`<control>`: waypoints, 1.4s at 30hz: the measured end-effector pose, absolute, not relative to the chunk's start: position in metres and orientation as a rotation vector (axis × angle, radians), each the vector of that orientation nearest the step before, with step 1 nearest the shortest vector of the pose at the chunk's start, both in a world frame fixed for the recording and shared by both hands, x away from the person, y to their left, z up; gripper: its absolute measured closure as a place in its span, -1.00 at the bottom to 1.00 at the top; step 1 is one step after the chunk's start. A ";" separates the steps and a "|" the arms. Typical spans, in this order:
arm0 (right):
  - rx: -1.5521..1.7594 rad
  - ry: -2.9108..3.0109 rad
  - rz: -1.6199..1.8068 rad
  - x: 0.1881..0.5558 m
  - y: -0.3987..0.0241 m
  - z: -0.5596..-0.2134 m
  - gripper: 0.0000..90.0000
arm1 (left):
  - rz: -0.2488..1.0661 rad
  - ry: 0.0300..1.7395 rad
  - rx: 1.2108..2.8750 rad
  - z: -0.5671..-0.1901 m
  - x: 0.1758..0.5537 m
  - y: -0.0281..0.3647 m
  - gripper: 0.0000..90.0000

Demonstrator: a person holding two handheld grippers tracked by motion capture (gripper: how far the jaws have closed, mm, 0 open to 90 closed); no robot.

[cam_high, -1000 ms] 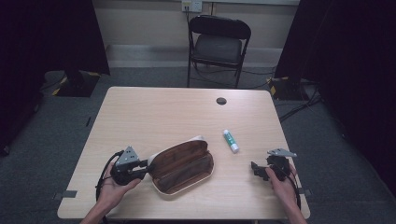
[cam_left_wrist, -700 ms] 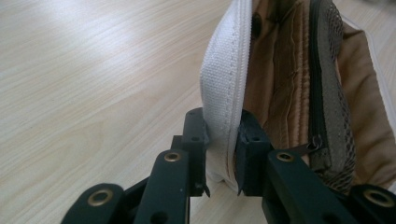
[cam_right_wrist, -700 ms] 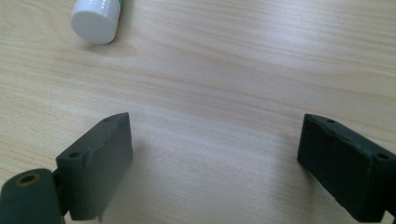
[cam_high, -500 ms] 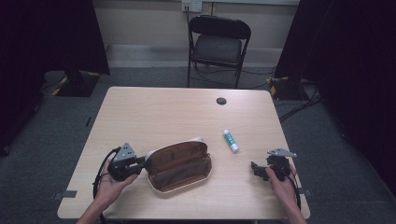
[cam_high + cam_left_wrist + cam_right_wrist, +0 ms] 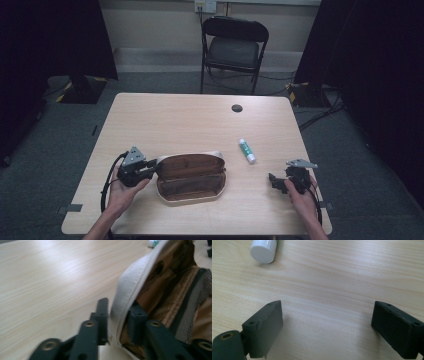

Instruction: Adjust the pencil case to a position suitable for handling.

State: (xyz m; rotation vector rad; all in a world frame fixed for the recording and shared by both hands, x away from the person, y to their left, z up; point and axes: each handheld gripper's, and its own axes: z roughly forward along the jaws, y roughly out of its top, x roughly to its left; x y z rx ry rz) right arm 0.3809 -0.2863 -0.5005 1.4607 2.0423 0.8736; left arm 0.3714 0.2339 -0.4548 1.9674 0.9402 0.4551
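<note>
Where the high view looks down on the light wooden table, a brown oval zip-around pencil case with a pale zipper edge lies open near the front edge, left of centre. The left gripper is at the case's left end, held in the person's left hand, with its black cable looping toward the table edge. A white glue stick with a green label lies right of the case, apart from it. The right gripper rests near the front right corner in the right hand, well apart from the case. A small black round disc sits toward the far side; a black folding chair stands behind the table.

Left gripper view: the jaws pinch the pale zipper rim of the case, one black fingertip outside the rim, the other inside against the brown lining. The frame is slightly blurred.

Right gripper view: the jaws stand spread wide over bare tabletop, nothing between them. The glue stick's white cap end lies ahead to the upper left, clear of both jaws.
</note>
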 end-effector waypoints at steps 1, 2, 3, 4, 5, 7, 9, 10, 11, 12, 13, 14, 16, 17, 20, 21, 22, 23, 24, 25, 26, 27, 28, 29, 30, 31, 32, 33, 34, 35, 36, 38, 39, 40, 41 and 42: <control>1.461 2.042 0.874 0.381 -0.286 -0.500 -0.80 | 0.439 0.939 1.963 -0.456 0.372 0.235 0.48; 1.460 2.043 0.874 0.381 -0.286 -0.500 -0.80 | 0.435 0.944 1.973 -0.456 0.371 0.236 0.45; 1.458 2.045 0.874 0.381 -0.286 -0.500 -0.80 | 0.433 0.941 1.973 -0.457 0.369 0.238 0.42; 1.456 2.045 0.874 0.381 -0.286 -0.500 -0.80 | 0.428 0.941 1.967 -0.457 0.368 0.239 0.40; 1.456 2.047 0.874 0.381 -0.286 -0.500 -0.80 | 0.430 0.942 1.965 -0.457 0.366 0.241 0.35; 1.454 2.048 0.875 0.381 -0.286 -0.500 -0.80 | 0.424 0.947 1.964 -0.456 0.361 0.245 0.28; 1.454 2.049 0.875 0.381 -0.286 -0.500 -0.80 | 0.412 0.941 1.946 -0.455 0.356 0.249 0.23; 1.456 2.050 0.876 0.380 -0.286 -0.500 -0.80 | 0.407 0.940 1.941 -0.454 0.354 0.251 0.21; 1.454 2.051 0.876 0.380 -0.286 -0.500 -0.80 | 0.406 0.933 1.936 -0.454 0.353 0.254 0.18; 1.455 2.051 0.877 0.380 -0.286 -0.500 -0.80 | 0.397 0.932 1.928 -0.453 0.353 0.256 0.14; 1.456 2.051 0.876 0.380 -0.286 -0.500 -0.80 | 0.391 0.939 1.917 -0.452 0.353 0.258 0.10; 1.456 2.051 0.877 0.380 -0.286 -0.500 -0.80 | 0.393 0.954 1.910 -0.451 0.354 0.260 0.08; 1.456 2.051 0.876 0.380 -0.286 -0.500 -0.80 | 0.401 0.987 1.900 -0.451 0.355 0.263 0.05; 1.456 2.049 0.876 0.380 -0.286 -0.500 -0.80 | 0.403 0.998 1.909 -0.451 0.357 0.263 0.02; 1.453 2.050 0.875 0.381 -0.286 -0.500 -0.80 | 0.424 1.033 1.931 -0.453 0.361 0.264 -0.09; 1.453 2.049 0.875 0.381 -0.286 -0.500 -0.80 | 0.421 1.036 1.935 -0.453 0.362 0.265 -0.14; 1.453 2.049 0.875 0.381 -0.286 -0.500 -0.80 | 0.423 1.047 1.940 -0.454 0.363 0.266 -0.19; 1.453 2.049 0.875 0.381 -0.286 -0.500 -0.80 | 0.415 1.053 1.939 -0.455 0.364 0.267 -0.27; 1.454 2.049 0.874 0.381 -0.286 -0.500 -0.80 | 0.418 1.050 1.952 -0.456 0.365 0.267 -0.38; 1.451 2.052 0.875 0.381 -0.286 -0.500 -0.80 | 0.411 1.059 1.954 -0.457 0.365 0.267 -0.46; 1.449 2.054 0.876 0.381 -0.286 -0.500 -0.80 | 0.414 1.056 1.975 -0.457 0.364 0.268 -0.49; 1.445 2.057 0.880 0.381 -0.286 -0.500 -0.80 | 0.410 1.049 1.988 -0.458 0.363 0.270 -0.52; 1.445 2.058 0.881 0.381 -0.285 -0.500 -0.80 | 0.417 1.049 1.987 -0.458 0.362 0.272 -0.53; 1.445 2.059 0.880 0.381 -0.285 -0.500 -0.80 | 0.422 1.059 1.976 -0.458 0.362 0.275 -0.55; 1.445 2.059 0.880 0.381 -0.285 -0.500 -0.80 | 0.432 1.070 1.954 -0.459 0.361 0.279 -0.57; 1.444 2.061 0.881 0.381 -0.285 -0.500 -0.80 | 0.433 1.077 1.945 -0.461 0.362 0.282 -0.58; 1.444 2.062 0.881 0.381 -0.285 -0.500 -0.80 | 0.446 1.093 1.950 -0.463 0.362 0.284 -0.59; 1.442 2.064 0.882 0.381 -0.285 -0.500 -0.80 | 0.441 1.107 1.958 -0.466 0.363 0.287 -0.58; 1.438 2.066 0.884 0.381 -0.285 -0.500 -0.79 | 0.433 1.116 1.960 -0.469 0.363 0.289 -0.58; 1.434 2.071 0.887 0.381 -0.285 -0.500 -0.77 | 0.422 1.138 1.952 -0.472 0.364 0.291 -0.58; 1.430 2.074 0.897 0.381 -0.285 -0.500 -0.67 | 0.420 1.155 1.965 -0.474 0.365 0.294 -0.58; 1.422 2.083 0.897 0.382 -0.285 -0.498 -0.57 | 0.426 1.175 1.950 -0.476 0.365 0.300 -0.58; 1.428 2.095 0.886 0.383 -0.284 -0.496 -0.55 | 0.419 1.185 1.948 -0.478 0.366 0.302 -0.58; 1.429 2.107 0.893 0.384 -0.283 -0.495 -0.52 | 0.419 1.205 1.949 -0.480 0.367 0.304 -0.59; 1.417 2.107 0.901 0.385 -0.282 -0.493 -0.50 | 0.423 1.218 1.962 -0.482 0.367 0.306 -0.58; 1.400 2.110 0.912 0.385 -0.280 -0.491 -0.48 | 0.420 1.222 1.981 -0.484 0.368 0.306 -0.58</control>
